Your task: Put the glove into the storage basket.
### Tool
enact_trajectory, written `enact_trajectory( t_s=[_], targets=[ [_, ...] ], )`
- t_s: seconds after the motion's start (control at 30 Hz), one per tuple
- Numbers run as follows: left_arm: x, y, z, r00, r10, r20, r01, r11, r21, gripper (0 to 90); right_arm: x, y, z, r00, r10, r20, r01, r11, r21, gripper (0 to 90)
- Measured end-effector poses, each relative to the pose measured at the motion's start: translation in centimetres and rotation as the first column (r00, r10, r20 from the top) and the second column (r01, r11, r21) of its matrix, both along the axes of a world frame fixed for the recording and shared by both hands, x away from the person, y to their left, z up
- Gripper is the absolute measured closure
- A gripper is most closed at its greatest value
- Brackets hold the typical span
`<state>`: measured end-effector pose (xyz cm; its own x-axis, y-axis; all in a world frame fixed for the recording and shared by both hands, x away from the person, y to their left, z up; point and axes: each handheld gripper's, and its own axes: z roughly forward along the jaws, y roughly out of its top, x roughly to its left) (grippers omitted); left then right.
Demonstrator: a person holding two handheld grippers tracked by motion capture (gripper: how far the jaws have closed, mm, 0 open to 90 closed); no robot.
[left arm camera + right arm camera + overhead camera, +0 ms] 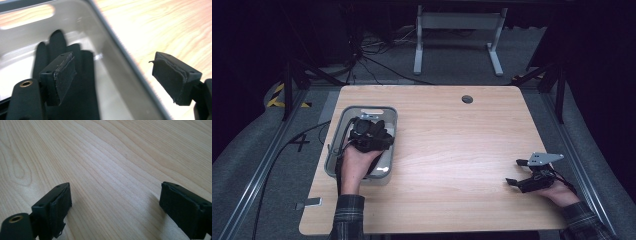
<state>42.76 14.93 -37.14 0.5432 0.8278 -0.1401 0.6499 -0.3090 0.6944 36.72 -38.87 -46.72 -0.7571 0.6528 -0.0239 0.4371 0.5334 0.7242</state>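
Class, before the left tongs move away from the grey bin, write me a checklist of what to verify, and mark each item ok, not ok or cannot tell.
1. Black glove lies inside the grey bin: ok.
2. Left tongs open, nothing between the jaws: ok.
3. Glove free of the left pads: cannot tell, one pad overlaps it in the left gripper view.
4. Right tongs open and empty: ok.
5. Right tongs well away from the bin on the table: ok.
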Motion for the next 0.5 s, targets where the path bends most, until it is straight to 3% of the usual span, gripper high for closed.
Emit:
enact_trajectory(
  t_s=[0.5],
  targets=[
    [-1.2, -6.1, 0.0, 0.9939, -0.104, 0.036, 0.105, 0.9944, -0.015, 15.3, 0.0, 0.0, 0.0, 1.0000, 0.000, 0.000, 0.000, 1.0000, 0.000, 11.2]
  ],
)
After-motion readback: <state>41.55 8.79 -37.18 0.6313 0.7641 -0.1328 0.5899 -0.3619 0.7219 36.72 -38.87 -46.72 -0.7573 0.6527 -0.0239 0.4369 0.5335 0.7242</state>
